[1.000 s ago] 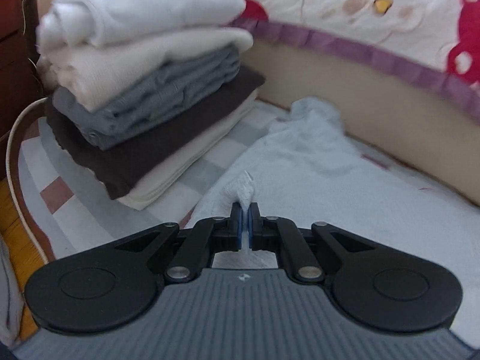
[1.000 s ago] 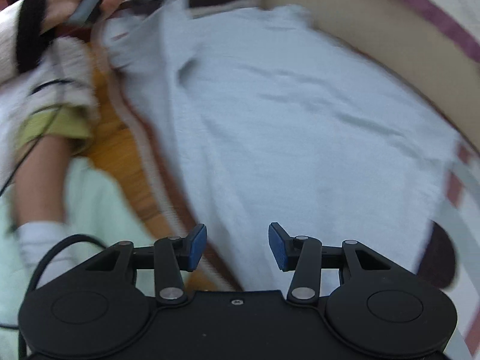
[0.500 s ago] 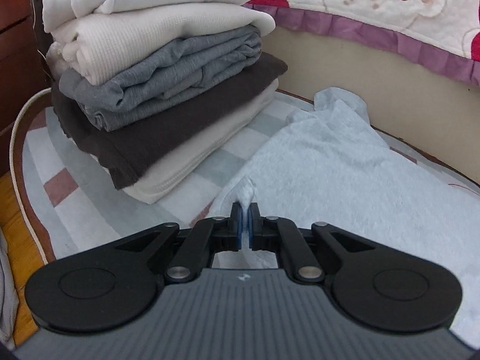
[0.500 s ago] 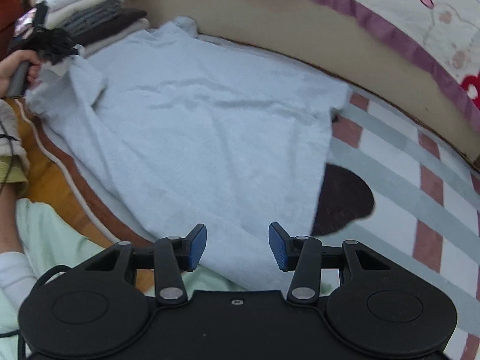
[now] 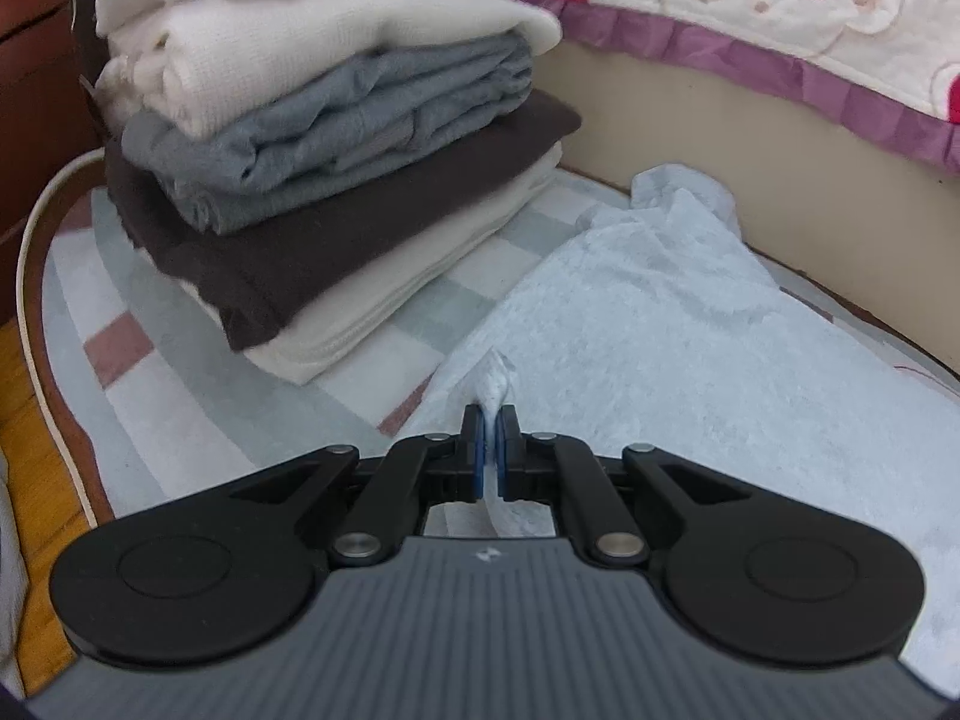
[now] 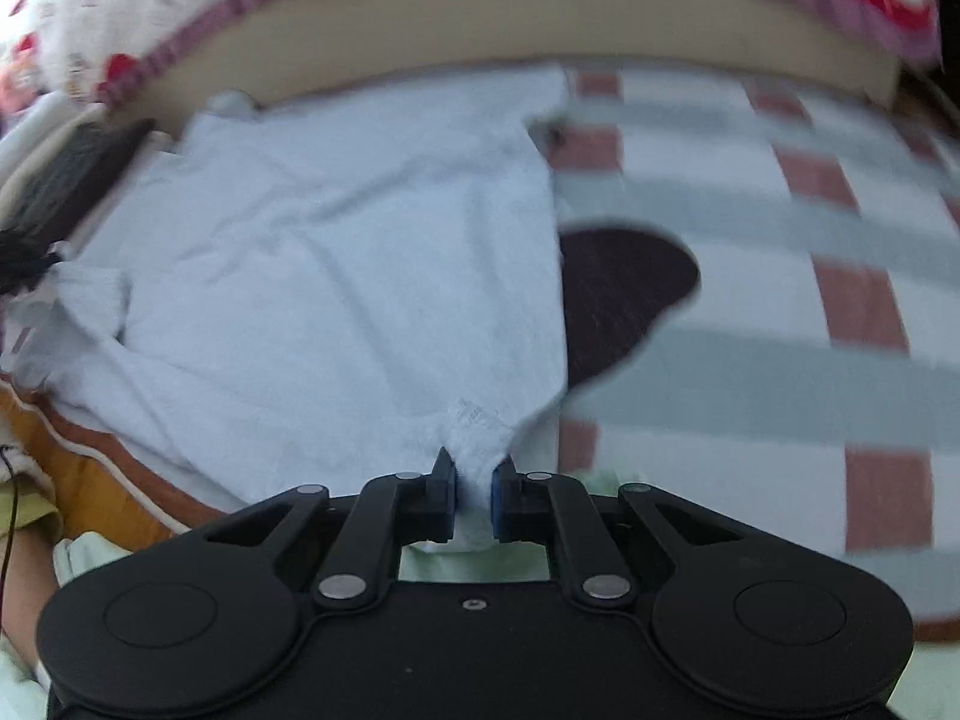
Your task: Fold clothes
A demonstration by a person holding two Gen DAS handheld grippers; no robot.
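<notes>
1. Shirt (image 6: pixel 336 276) first: I see the pale blue shirt lying spread flat on the striped mat (image 6: pixel 750 360), near the side of the bed (image 6: pixel 480 30). One edge hangs close to the mat's border by the wooden floor (image 6: pixel 90 480).

2. My left gripper (image 5: pixel 492 438) has its jaws pressed together on a little bunch of the shirt's cloth. A small tuft pokes out above the pads. I think that pinch is thin, so a hard tug could pull the cloth right out.

3. My right gripper (image 6: pixel 474 480) is closing its jaws now, with a bunch of the shirt's bottom edge between them. The pads touch the cloth on both sides. If I lift too soon, I think the cloth could slide free.

4. I cannot tell if each gripper has both layers of the shirt or just the top one. With one layer only, the fold could come out lumpy.

5. The pile of folded clothes (image 5: pixel 336 150) stands just beside the shirt, on my left. If I swing the left side up too wide, I could bump the pile and tip it over.

6. A dark patch (image 6: pixel 624 294) shows on the mat, right beside the shirt's edge. I cannot tell what it is. The shirt might drag over it.

7. If my two hands move at different speeds, the shirt could twist and wrinkle.
</notes>
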